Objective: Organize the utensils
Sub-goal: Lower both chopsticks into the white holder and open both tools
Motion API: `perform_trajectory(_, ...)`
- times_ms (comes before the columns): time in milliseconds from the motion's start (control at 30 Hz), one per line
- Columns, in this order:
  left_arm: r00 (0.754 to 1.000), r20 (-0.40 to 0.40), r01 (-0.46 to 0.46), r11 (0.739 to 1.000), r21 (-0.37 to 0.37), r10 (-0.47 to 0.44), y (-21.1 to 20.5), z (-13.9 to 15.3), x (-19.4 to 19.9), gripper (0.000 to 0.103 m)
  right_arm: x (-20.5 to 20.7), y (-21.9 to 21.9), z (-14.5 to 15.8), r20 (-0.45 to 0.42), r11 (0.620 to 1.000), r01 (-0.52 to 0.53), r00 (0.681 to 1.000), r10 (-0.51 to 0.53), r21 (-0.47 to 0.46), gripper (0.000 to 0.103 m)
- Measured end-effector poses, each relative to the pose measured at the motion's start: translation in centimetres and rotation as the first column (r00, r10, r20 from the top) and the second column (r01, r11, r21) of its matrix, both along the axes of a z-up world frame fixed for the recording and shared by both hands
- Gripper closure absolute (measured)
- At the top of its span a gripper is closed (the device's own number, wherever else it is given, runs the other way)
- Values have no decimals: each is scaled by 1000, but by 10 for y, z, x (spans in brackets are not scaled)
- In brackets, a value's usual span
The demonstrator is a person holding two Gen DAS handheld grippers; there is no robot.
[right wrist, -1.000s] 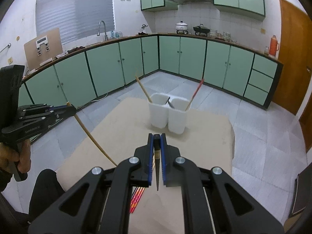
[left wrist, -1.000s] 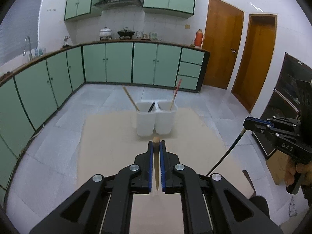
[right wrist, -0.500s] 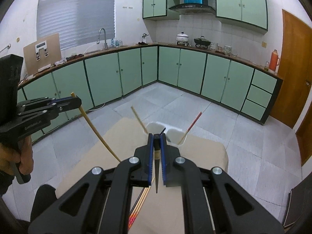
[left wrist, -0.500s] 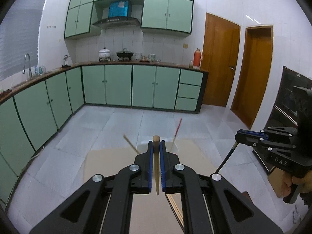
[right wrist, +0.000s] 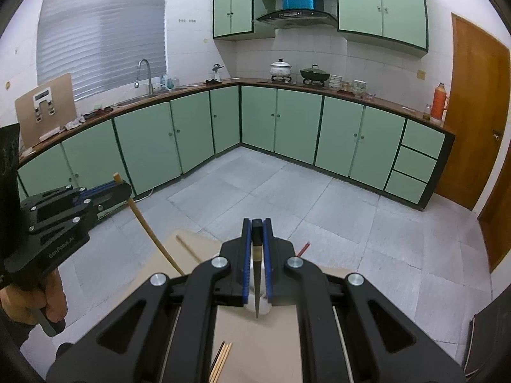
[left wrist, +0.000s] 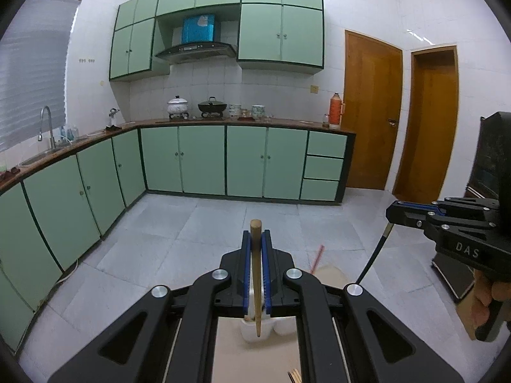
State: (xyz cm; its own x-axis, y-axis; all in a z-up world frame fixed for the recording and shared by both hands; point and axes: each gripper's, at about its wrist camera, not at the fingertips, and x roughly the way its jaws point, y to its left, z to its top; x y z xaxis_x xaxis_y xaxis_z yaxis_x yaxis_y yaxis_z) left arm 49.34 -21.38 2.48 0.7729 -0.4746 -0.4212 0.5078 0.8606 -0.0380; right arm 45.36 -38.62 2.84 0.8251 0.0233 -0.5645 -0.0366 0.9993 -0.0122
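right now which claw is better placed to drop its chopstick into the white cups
Roughly even. Left claw grips a light wooden chopstick; right claw grips a black chopstick. Each tip hangs over the white plastic cups.

Both tongs — left (left wrist: 256, 239), right (right wrist: 256, 236) — clamped tight, pointing fwd & slightly down, side by side.

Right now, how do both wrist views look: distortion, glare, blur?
Left wrist view: strong fisheye bending the cabinets, dark vignette corners, glare streak above the right-hand door, image sharp. Right wrist view: same curvature and vignette, bright blinds, no visible motion blur.
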Motion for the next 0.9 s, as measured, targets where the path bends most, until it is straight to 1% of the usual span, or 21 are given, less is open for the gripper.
perform_trajectory(100,1000,6,-10,1000,-15,10,-10,-2,22,97,24,0,-4,0,1000,5,1000,-5,-8,97)
perform_trajectory(200,1000,16,-10,1000,-21,10,-19,-9,36,97,49,-2,-15,-3,1000,13,1000,-13,-11,97)
perform_trajectory(300,1000,-1,-16,1000,-17,16,-28,-30,53,97,70,-6,-35,-20,1000,28,999,-28,0,97)
perform_trajectory(433,997,-67,-25,1000,1,25,-33,-74,71,97,89,-15,-70,-63,998,55,997,-53,31,97)
perform_trajectory(567,993,-116,-30,999,13,32,-30,-102,79,96,92,-19,-102,-111,997,61,992,-56,48,97)
perform_trajectory(633,991,-132,-30,999,25,33,-28,-109,80,96,88,-21,-112,-124,997,64,991,-58,52,93)
perform_trajectory(667,991,-129,-30,999,28,33,-27,-109,80,90,86,-21,-113,-122,996,68,991,-61,56,85)
perform_trajectory(700,992,-125,-29,999,30,33,-25,-108,78,85,83,-22,-112,-113,995,74,991,-67,64,79)
perform_trajectory(733,993,-117,-28,999,28,31,-21,-105,74,74,77,-24,-109,-101,993,79,992,-70,82,79)
perform_trajectory(767,994,-106,-29,999,23,31,-17,-101,70,69,73,-25,-107,-94,993,78,993,-70,89,79)
perform_trajectory(900,998,-54,-17,1000,15,18,-2,-81,45,67,42,-29,-90,-36,992,61,998,-57,109,79)
